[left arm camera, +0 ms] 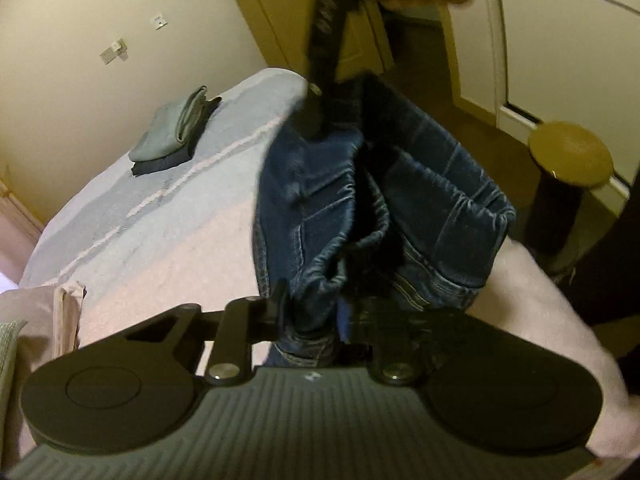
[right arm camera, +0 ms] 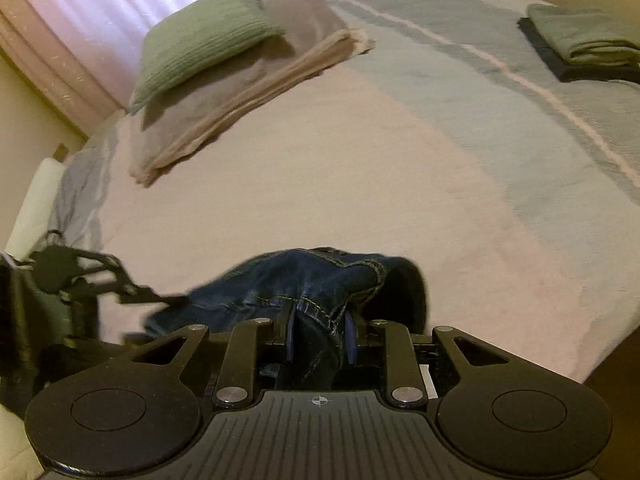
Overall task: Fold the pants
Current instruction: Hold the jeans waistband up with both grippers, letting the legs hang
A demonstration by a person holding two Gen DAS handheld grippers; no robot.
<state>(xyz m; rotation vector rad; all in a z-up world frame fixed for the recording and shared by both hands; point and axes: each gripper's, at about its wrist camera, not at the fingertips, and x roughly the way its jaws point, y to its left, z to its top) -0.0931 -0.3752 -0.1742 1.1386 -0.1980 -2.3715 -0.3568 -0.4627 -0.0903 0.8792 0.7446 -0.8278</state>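
The dark blue denim pants (left arm camera: 332,208) are up in the air over the edge of the big bed with the pink and pale blue striped cover (right arm camera: 360,160), not lying flat on it yet. The left gripper (left arm camera: 310,320) is squeezed tight on a bunch of the thick cloth, and the right gripper (right arm camera: 318,336) is pinching another bunch by a stitched seam. I think each tool holds one part of the top end so the pants can hang down and pull straight by their own weight. That makes them easier to lay flat. In the left view the right tool comes down from above and bites into the denim, so the two holds are near each other and the cloth sags in folds between them. The middle of the bed is bare, which looks like the spot for the folding. A folded grey-green cloth on a dark one (right arm camera: 584,40) sits far over by the bed's edge, and a green ribbed pillow (right arm camera: 204,36) rests on a stack of beige towels (right arm camera: 248,92), out of the way. The folding itself looks barely started.
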